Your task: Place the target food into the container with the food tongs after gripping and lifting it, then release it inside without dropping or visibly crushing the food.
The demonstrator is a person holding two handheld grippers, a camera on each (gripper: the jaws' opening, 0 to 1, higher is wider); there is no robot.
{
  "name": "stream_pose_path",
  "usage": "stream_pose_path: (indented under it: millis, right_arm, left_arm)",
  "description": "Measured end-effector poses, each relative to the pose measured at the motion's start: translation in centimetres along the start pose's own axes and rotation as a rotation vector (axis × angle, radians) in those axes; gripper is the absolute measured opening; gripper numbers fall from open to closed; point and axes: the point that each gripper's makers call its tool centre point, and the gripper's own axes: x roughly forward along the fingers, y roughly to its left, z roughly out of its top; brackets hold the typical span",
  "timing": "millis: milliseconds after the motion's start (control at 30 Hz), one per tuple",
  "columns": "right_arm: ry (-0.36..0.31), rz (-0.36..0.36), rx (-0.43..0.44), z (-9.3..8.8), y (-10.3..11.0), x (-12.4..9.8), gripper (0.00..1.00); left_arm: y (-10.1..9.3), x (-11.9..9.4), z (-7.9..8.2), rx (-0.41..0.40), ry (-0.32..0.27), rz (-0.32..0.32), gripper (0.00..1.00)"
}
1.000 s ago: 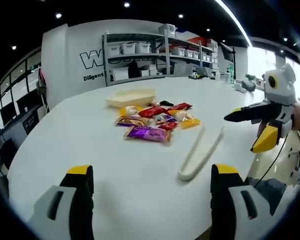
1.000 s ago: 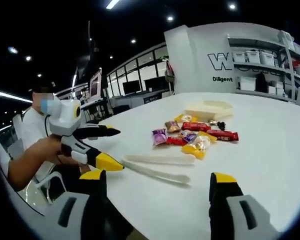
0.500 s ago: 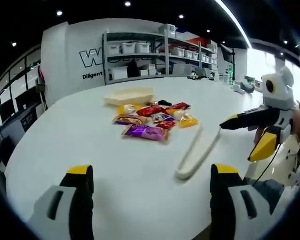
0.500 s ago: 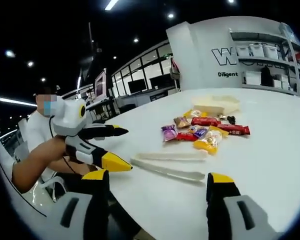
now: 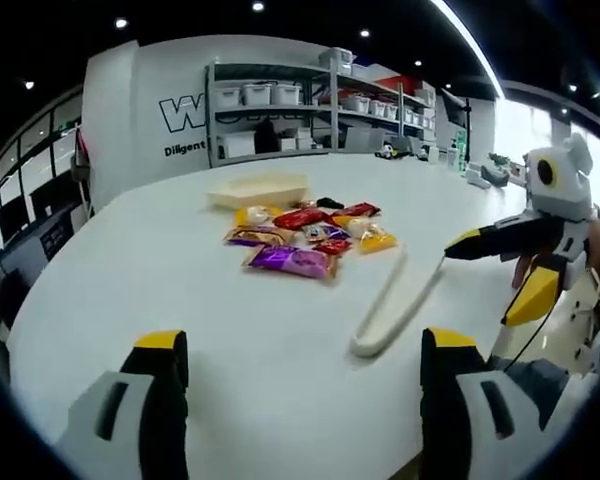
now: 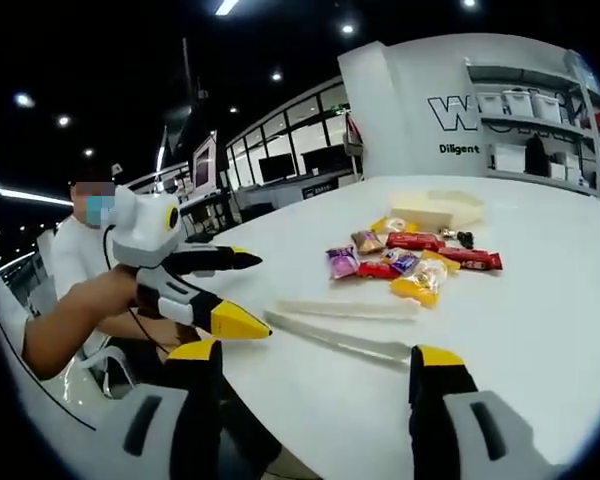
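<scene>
1. While nothing's been picked up yet, the food is a pile of wrapped snacks (image 5: 305, 240) sitting mid-table on the white round table (image 5: 180, 290). There's a purple packet (image 5: 292, 262) nearest in the left gripper view, plus red and yellow ones behind it. Which one's the target, can't tell.
2. Same pile (image 6: 412, 266) shows in the right gripper view, w/ a yellow packet (image 6: 420, 285) on the near edge.
3. Container (image 5: 259, 190) is a shallow cream tray just behind the pile, near it, on the far side. It's also in the right gripper view (image 6: 438, 209).
4. Tongs (image 5: 395, 307) are white and lying flat on the table, nobody holding them. Arms are joined at the near end and spread apart toward the pile, so they're open w/ nothing between them. Their tips stop just short of the snacks. In the right gripper view they (image 6: 342, 325) lie across the front.
5. Left gripper (image 5: 300, 385) is low at the table edge, jaws wide apart, nothing between them. From the right gripper view it (image 6: 242, 292) sits off the table's left edge, held by a person's hand (image 6: 120, 298).
6. Right gripper (image 6: 310, 395) is likewise spread and holding nothing. In the left gripper view it (image 5: 490, 270) hovers at the right, yellow-tipped jaws apart, near the tongs' tips.
7. Bkgd: shelving w/ white bins (image 5: 310, 110) against the wall.
</scene>
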Motion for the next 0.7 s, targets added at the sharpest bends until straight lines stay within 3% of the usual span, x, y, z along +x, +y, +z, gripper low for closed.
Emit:
stream_pose_path:
  millis: [367, 700]
  right_arm:
    - [0.011, 0.009, 0.012, -0.2, 0.3, -0.5, 0.71]
    - [-0.010, -0.012, 0.009, 0.4, -1.0, 0.1, 0.73]
  left_arm:
    - [0.3, 0.4, -0.4, 0.016, 0.005, 0.011, 0.95]
    - [0.4, 0.3, 0.1, 0.013, -0.004, 0.011, 0.95]
